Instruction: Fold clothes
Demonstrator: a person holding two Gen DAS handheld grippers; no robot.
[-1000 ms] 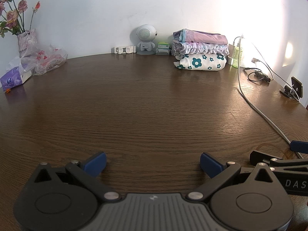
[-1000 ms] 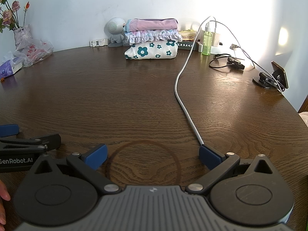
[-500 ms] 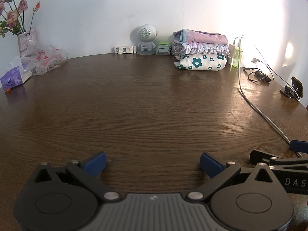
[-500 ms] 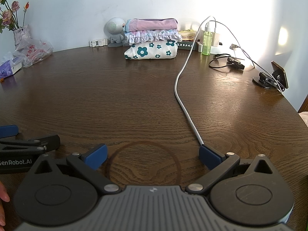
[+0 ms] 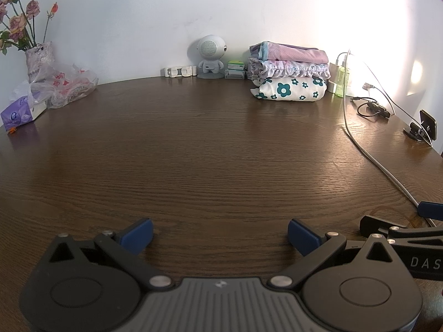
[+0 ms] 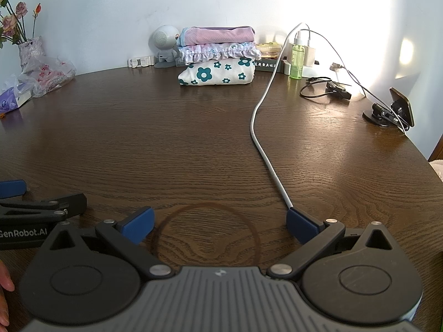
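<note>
A stack of three folded clothes (image 5: 289,76) sits at the far edge of the brown wooden table (image 5: 193,152): a pink piece on top, a frilled floral one in the middle, a white piece with teal flowers below. It also shows in the right wrist view (image 6: 217,56). My left gripper (image 5: 220,233) is open and empty, low over the near table. My right gripper (image 6: 218,227) is open and empty beside it, over a ring stain (image 6: 206,232). Each gripper shows at the edge of the other's view.
A white cable (image 6: 263,138) runs from the back to my right gripper's right finger. At the back stand a robot-shaped speaker (image 5: 210,59), a green bottle (image 6: 296,61), a phone holder (image 6: 393,109), a plastic bag (image 5: 63,84), a tissue pack (image 5: 20,110) and a vase of flowers (image 5: 37,58).
</note>
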